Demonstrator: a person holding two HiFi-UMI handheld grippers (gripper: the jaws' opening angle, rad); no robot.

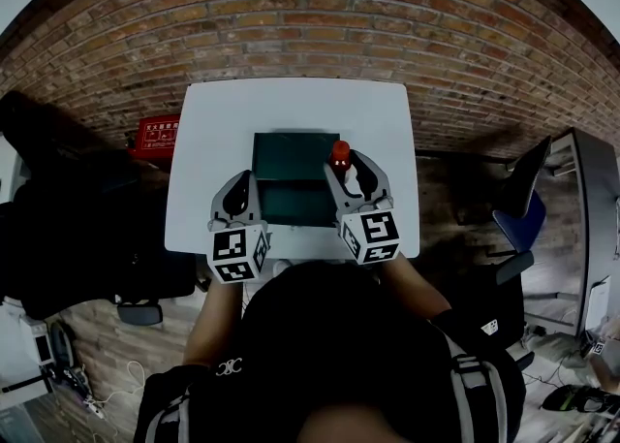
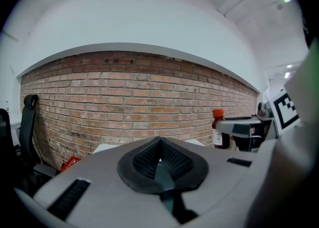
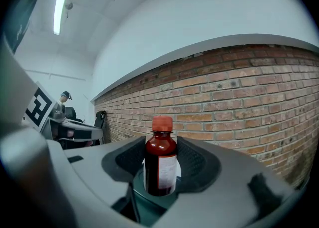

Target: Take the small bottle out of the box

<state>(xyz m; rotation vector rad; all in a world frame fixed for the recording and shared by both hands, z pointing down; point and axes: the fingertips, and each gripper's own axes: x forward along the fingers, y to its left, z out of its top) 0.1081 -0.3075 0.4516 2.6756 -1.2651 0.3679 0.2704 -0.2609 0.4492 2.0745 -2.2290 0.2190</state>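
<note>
Over the desk: both grippers hover above the white top, and the dark green box lies between them and a little ahead, apparently open.
Small bottle: upright, dark brown with a red cap and a pale label. It stands between the right gripper's fingers, at the box's right edge in the head view.
Right gripper: fingers clenched on the bottle's body, one pad on each side, with the cap clear above them.
Left gripper: fingers closed on each other with nothing between them. It points past the desk toward the brick wall and does not touch the box.
Box: nothing else can be made out inside it. Dark green shows directly beneath the bottle in the right gripper view, so the bottle is over the box or its rim.
Done so far: the grasp is made, and in the left gripper view the bottle sits level with the grippers — likely raised off the box floor.
Cannot tell: whether the bottle's base is fully clear of the rim.
Left to do: probably carrying it sideways off the box, setting it on bare desk and letting go.
</note>
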